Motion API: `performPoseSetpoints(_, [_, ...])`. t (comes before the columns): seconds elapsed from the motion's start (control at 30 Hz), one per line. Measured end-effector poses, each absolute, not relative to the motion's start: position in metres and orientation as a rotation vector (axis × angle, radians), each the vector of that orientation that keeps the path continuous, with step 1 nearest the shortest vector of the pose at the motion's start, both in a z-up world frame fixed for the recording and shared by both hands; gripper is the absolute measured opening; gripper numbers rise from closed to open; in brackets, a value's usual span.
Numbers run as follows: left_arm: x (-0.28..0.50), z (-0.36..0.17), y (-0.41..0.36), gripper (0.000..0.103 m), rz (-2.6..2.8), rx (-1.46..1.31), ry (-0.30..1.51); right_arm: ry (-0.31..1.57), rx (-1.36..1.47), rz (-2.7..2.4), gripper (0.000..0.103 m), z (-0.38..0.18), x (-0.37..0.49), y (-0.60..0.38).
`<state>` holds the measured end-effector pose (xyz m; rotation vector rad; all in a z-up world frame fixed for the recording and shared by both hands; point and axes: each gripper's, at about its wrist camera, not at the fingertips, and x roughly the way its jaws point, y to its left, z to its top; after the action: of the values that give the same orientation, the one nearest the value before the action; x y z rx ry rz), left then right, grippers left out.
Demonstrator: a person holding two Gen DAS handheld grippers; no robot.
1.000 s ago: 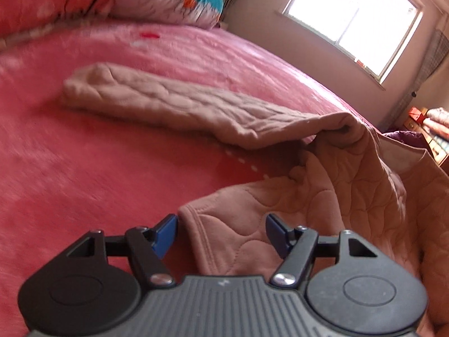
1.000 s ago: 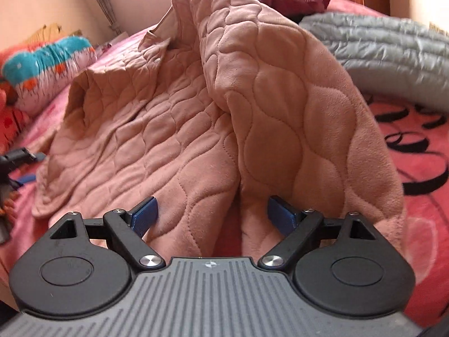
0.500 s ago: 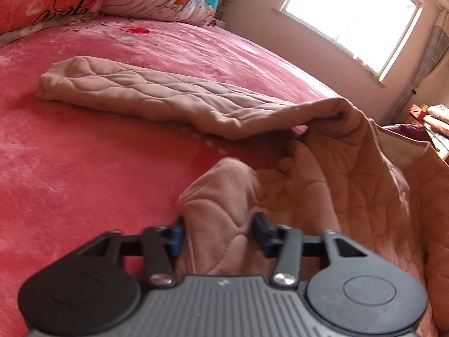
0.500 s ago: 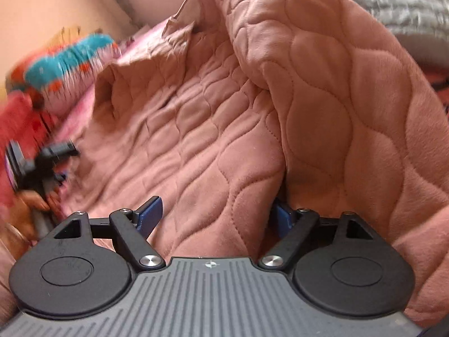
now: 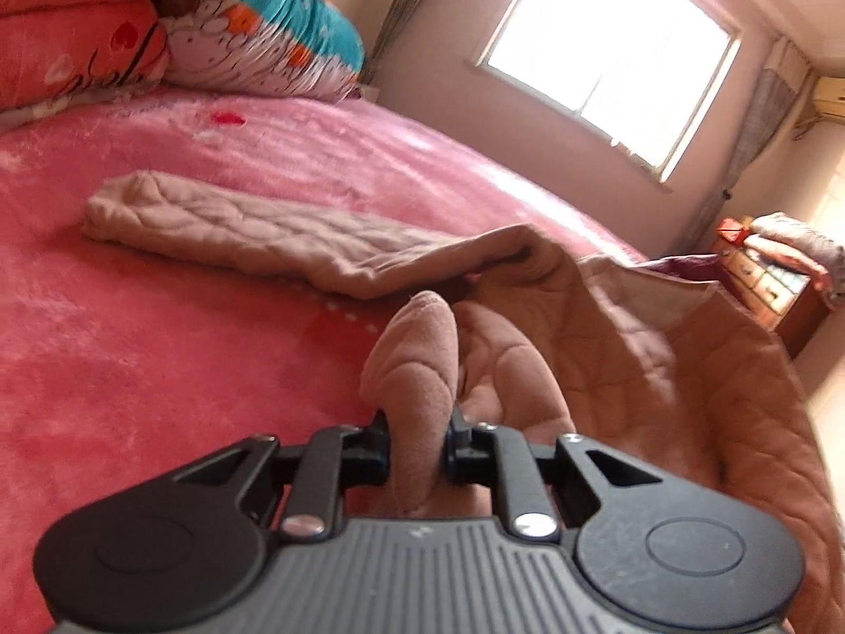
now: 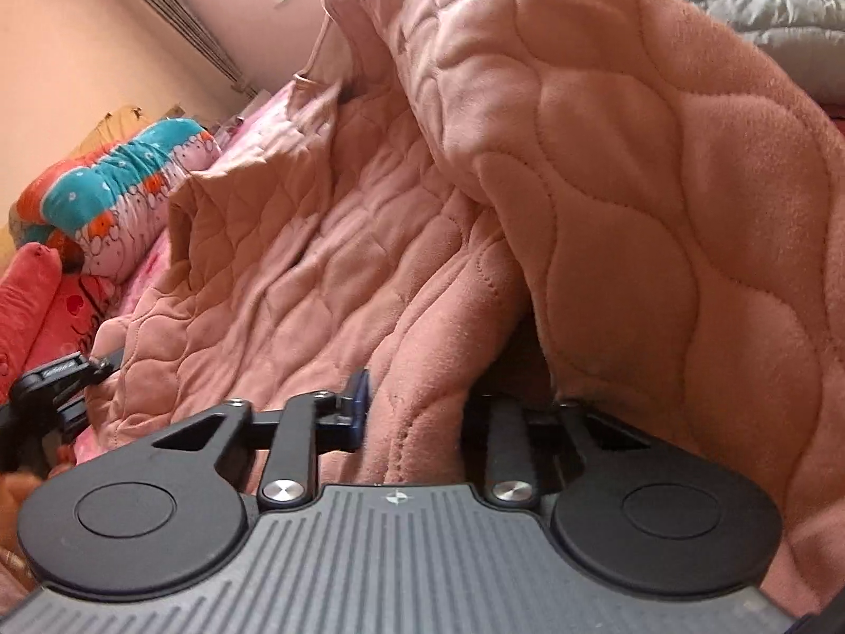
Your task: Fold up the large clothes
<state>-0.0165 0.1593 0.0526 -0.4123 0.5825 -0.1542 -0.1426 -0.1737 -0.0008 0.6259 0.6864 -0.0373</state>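
While both my claws close on cloth, this is how the bed looks from my two cameras.

Landmark: the pink bed [image 5: 158, 370]; every place below is told from it.
Garment: a quilted pink garment [image 6: 607, 185] lies heaped on the bed, its bulk bunched up high in my right view.
Sleeve: one sleeve [image 5: 253, 232] lies stretched flat across the bed toward the pillows [image 5: 253, 31] at its head.
Left claw [image 5: 417, 449]: its jaws are closing, and a rolled edge of the garment is pinched between the pads, standing up out of the grip just above the bed.
Right claw [image 6: 417, 412]: its jaws are closing with a thick fold of the garment between them; the pad on the left presses the cloth, the other is buried under a drape.
Other rig: from the right camera I see my left claw's black frame at the garment's far edge, low on the left.
Beyond the bed: a bright window [image 5: 607, 53] and a grey duvet [image 6: 766, 5].
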Motion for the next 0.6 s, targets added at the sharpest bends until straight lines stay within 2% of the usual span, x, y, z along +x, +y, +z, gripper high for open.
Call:
performPoseSetpoints(0.2, [-0.067, 0.079, 0.159, 0.015, -0.201, -0.440, 0.552, 0.590, 0.701, 0.019, 0.018, 0.026, -0.171, -0.182])
performPoseSetpoints(0.6, [-0.151, 0.114, 0.174, 0.012, -0.217, -0.476, 0.518, 0.534, 0.744, 0.100, 0.016, 0.062, -0.225, -0.180])
